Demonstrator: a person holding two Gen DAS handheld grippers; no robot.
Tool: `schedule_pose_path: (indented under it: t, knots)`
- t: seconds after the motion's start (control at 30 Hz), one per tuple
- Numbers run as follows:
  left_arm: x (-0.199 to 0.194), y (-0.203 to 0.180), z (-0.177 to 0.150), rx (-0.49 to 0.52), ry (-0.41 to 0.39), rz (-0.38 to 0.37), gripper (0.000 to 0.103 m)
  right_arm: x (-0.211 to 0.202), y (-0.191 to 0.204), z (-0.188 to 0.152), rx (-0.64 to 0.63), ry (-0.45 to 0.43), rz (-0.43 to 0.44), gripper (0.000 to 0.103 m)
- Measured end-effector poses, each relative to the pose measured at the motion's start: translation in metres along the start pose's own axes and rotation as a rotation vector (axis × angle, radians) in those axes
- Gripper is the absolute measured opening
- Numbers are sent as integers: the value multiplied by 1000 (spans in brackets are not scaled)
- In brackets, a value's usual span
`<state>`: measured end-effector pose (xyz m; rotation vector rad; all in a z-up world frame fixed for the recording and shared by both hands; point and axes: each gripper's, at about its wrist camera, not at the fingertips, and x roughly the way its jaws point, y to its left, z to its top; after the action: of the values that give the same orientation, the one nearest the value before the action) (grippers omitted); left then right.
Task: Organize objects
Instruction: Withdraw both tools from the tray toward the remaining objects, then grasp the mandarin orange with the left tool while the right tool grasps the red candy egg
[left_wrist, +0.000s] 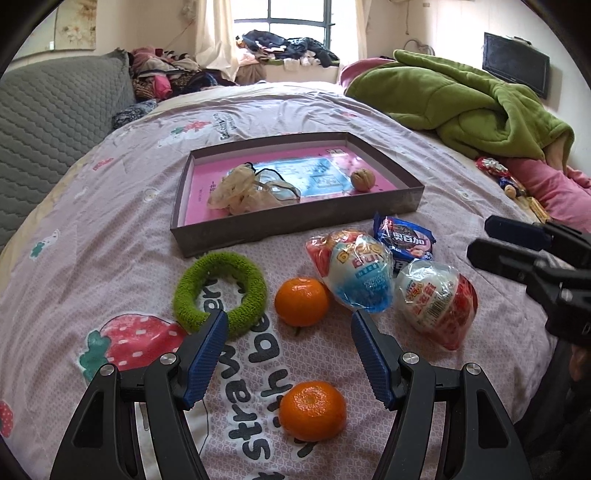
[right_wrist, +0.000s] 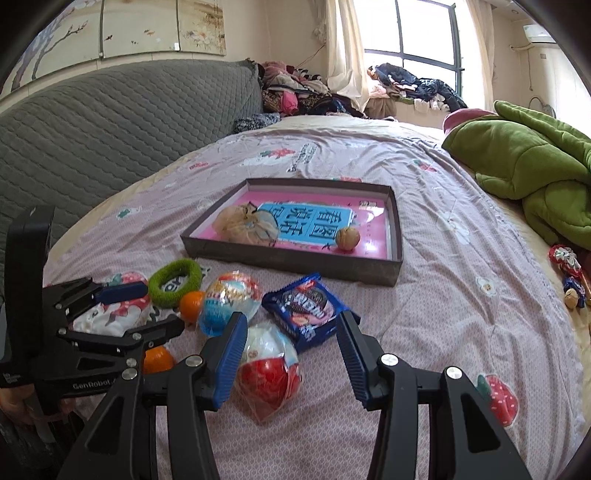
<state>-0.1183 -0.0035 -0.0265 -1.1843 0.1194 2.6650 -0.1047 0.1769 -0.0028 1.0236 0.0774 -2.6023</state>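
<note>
tongs in both hands hang spread and empty over a bed strewn with snacks. left gripper has its blue pads apart, with one mandarin lying on the quilt between the jaws and a second mandarin just beyond the tips. right gripper also stands apart, its jaws straddling a red and white wrapped egg without pressing it. just past that lie a blue wrapped egg and a blue biscuit packet, touching one another. a green knitted ring sits to the left. farther out, a shallow brown box with a pink lining holds a walnut and a crumpled mesh bag. likely risks: the round fruit rolling off the soft quilt when nudged, the slippery egg wrapper sliding from the pads, or a jaw knocking the crowded neighbours.
</note>
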Motion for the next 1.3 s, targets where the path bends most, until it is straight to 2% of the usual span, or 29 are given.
schedule_pose_path:
  t: [0.23,0.5,1.03,1.17,1.3]
  knots:
    - [7,1,-3,-8,17,-36,70,4,5,-13,-11,32,7,50]
    - [14,2,-5,-13,27,-46,62,9,7,-19,-21,56,6,50]
    - [26,0,0,-6,25,-55,62,21,12,-26,-24,81,42,50]
    - [30,0,2,-3,27,-52,53,23,12,-28,-12,83,61,50]
    - [34,-1,2,-2,34,-53,52,26,11,-28,5,91,89,50]
